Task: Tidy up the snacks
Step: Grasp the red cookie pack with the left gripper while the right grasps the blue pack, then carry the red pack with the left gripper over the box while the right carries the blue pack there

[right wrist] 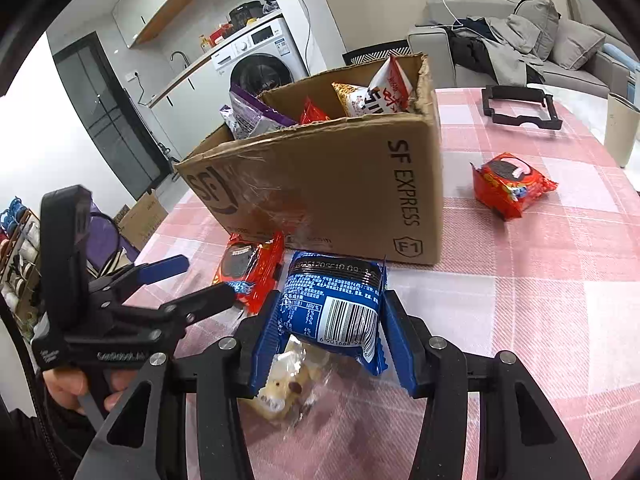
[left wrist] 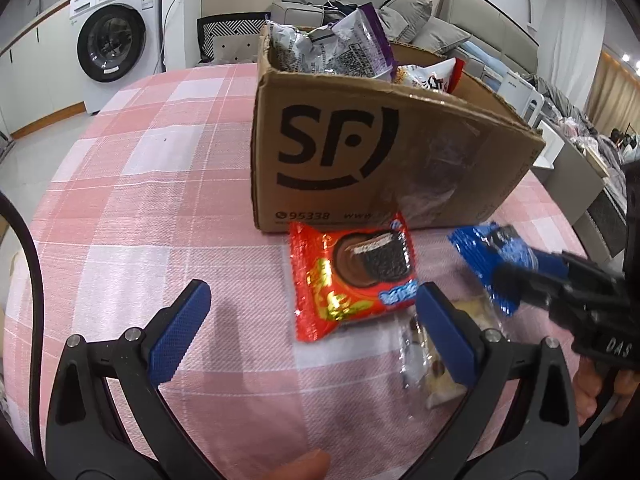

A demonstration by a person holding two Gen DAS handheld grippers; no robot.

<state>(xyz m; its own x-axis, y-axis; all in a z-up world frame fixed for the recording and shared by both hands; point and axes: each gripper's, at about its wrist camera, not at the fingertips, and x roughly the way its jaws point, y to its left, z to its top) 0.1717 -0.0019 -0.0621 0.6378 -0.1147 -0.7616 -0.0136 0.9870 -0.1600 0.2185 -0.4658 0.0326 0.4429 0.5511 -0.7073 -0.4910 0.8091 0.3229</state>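
A cardboard SF box (left wrist: 360, 148) (right wrist: 332, 184) stands on the pink checked tablecloth and holds several snack bags. My right gripper (right wrist: 326, 316) is shut on a blue snack packet (right wrist: 332, 304), seen at the right in the left wrist view (left wrist: 488, 264). My left gripper (left wrist: 310, 308) is open just above the cloth; it shows in the right wrist view (right wrist: 200, 280). A red cookie packet (left wrist: 352, 276) (right wrist: 250, 272) lies in front of the box by its right finger. A clear-wrapped pastry (left wrist: 432, 360) (right wrist: 288, 384) lies on the cloth under the blue packet.
A second red packet (right wrist: 510, 184) lies to the right of the box. A black frame (right wrist: 520, 108) and a pale cup (right wrist: 620, 132) stand at the far right. A washing machine (left wrist: 116, 40) and a sofa (left wrist: 432, 20) are beyond the table.
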